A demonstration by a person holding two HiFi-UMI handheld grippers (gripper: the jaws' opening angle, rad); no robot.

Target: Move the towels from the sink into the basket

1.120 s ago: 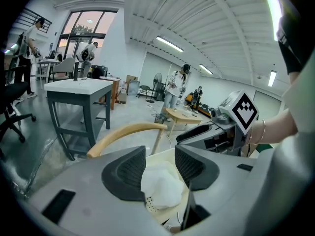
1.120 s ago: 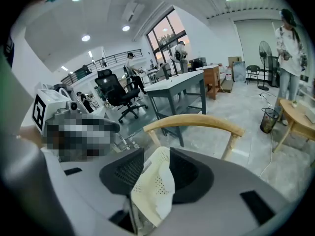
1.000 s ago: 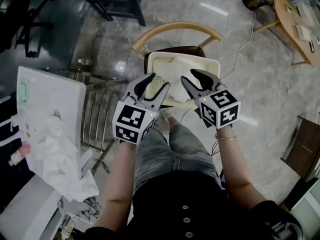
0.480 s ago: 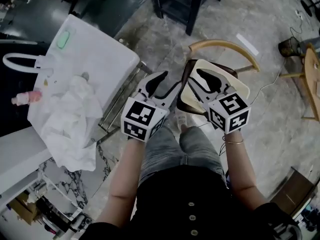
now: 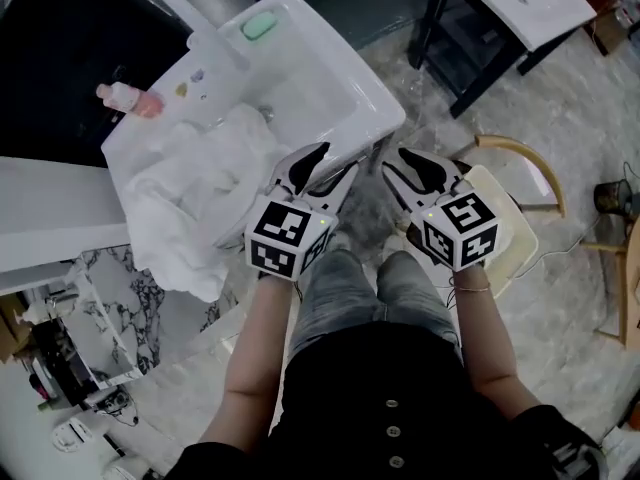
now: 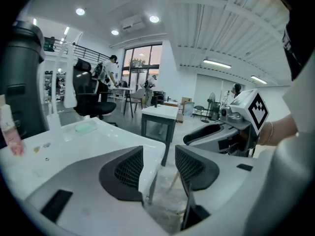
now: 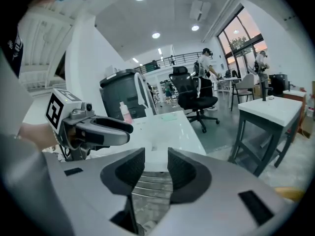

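Note:
A heap of white towels (image 5: 200, 193) lies in the white sink (image 5: 320, 83) and hangs over its near edge. My left gripper (image 5: 328, 165) is open and empty, just right of the heap at the sink's near corner. Level with it to the right, my right gripper (image 5: 415, 168) is open and empty above the floor. The cream basket (image 5: 518, 236) sits on a wooden chair (image 5: 520, 153), partly hidden behind the right gripper. In the left gripper view the left gripper (image 6: 158, 166) points along the sink (image 6: 83, 136). In the right gripper view the right gripper (image 7: 156, 168) holds nothing.
A pink bottle (image 5: 125, 98), a green soap (image 5: 258, 26) and a white faucet (image 5: 190, 13) stand on the sink's far side. A dark-framed table (image 5: 500, 18) is at the upper right. A low marble-patterned shelf (image 5: 120, 278) lies left of my legs.
Both grippers have swung away from above the basket on the chair, leftward to the sink's near corner. The sink and towels now fill the upper left. Jaws look unchanged.

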